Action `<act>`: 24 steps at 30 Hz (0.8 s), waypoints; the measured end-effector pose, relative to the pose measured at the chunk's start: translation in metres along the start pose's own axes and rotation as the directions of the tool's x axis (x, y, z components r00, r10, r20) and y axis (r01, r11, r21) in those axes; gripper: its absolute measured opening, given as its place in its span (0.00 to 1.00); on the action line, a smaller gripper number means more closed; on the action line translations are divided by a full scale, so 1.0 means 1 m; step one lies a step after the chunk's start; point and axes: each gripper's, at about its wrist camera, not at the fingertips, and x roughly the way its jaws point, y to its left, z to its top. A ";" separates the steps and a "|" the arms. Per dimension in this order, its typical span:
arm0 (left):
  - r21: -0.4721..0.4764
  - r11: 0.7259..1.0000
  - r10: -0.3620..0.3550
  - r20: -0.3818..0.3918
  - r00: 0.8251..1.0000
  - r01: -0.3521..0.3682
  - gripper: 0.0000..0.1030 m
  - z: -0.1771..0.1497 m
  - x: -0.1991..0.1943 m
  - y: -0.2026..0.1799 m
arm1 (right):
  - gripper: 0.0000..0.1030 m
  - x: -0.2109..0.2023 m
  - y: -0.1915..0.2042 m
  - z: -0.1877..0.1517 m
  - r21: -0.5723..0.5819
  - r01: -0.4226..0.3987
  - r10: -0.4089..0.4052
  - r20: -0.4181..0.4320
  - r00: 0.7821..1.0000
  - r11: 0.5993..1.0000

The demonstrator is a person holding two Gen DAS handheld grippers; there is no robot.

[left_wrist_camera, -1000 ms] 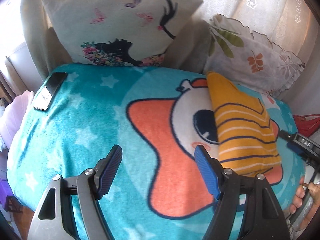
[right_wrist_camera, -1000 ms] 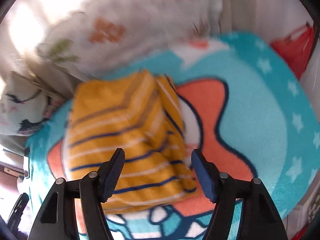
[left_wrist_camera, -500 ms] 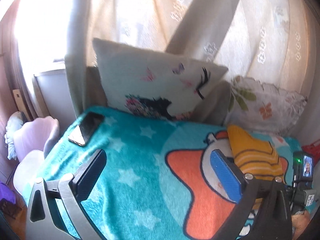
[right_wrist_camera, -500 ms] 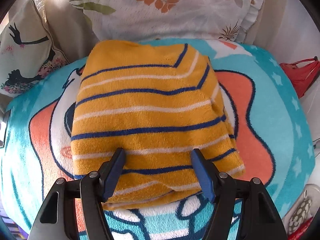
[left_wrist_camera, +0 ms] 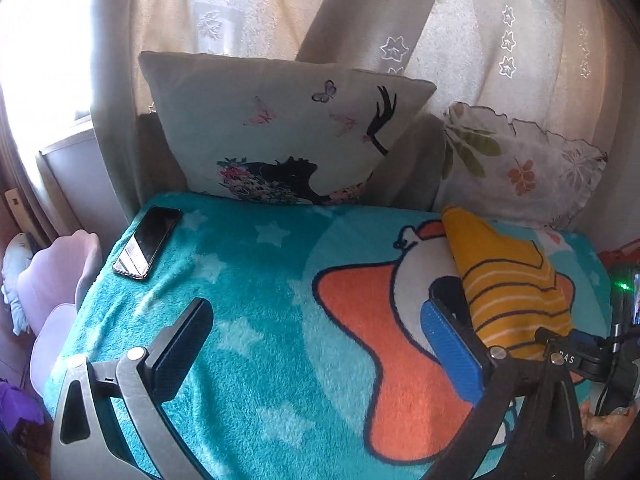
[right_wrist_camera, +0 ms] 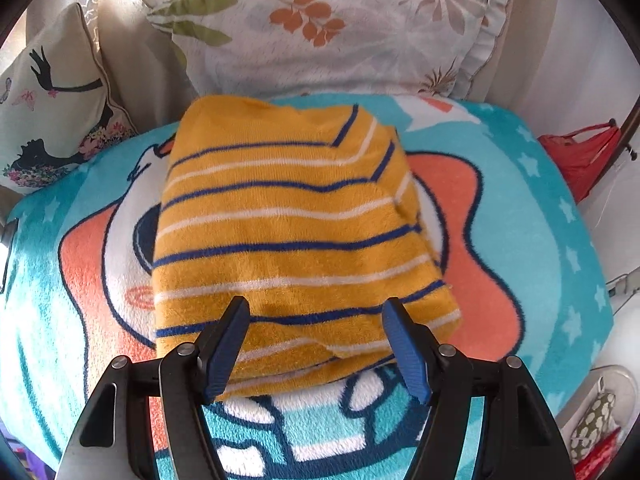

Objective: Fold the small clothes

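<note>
A folded yellow garment [right_wrist_camera: 288, 224] with blue and white stripes lies on the teal cartoon blanket [right_wrist_camera: 552, 248]. In the left wrist view the garment [left_wrist_camera: 512, 288] lies at the right side of the blanket [left_wrist_camera: 256, 280]. My right gripper [right_wrist_camera: 316, 348] is open and empty, its fingers hovering over the garment's near edge. My left gripper [left_wrist_camera: 320, 344] is open and empty, above the blanket, left of the garment.
A phone [left_wrist_camera: 147, 242] lies at the blanket's far left corner. A cushion with a black silhouette [left_wrist_camera: 280, 136] and a leaf-print pillow [right_wrist_camera: 332, 28] lean against the curtain behind. A red bag [right_wrist_camera: 580, 156] sits at the right edge.
The left gripper has lifted and tilted up, away from the blanket. The right gripper has swung square onto the garment, then moved in slightly. Both stay open.
</note>
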 end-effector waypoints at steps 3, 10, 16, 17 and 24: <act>0.012 1.000 -0.004 -0.004 1.000 0.004 1.00 -0.005 0.004 0.000 | 0.71 -0.005 0.014 0.004 -0.043 0.013 -0.014 -0.011 1.000 0.999; -0.040 0.999 0.023 0.052 0.998 -0.021 1.00 -0.009 -0.004 0.022 | 0.70 -0.002 0.054 -0.004 -0.170 0.042 -0.056 -0.074 0.996 0.985; -0.098 0.995 0.037 0.057 0.998 -0.032 1.00 -0.015 -0.004 0.046 | 0.70 0.011 0.078 -0.015 -0.250 0.062 -0.099 -0.139 0.985 0.966; -0.108 0.994 0.040 0.067 0.997 -0.032 1.00 -0.017 -0.005 0.050 | 0.70 0.011 0.081 -0.017 -0.257 0.064 -0.103 -0.142 0.985 0.964; -0.162 0.987 0.005 0.020 1.000 -0.002 1.00 -0.027 -0.003 0.069 | 0.70 0.003 0.086 -0.024 -0.272 0.075 -0.114 -0.130 0.985 0.959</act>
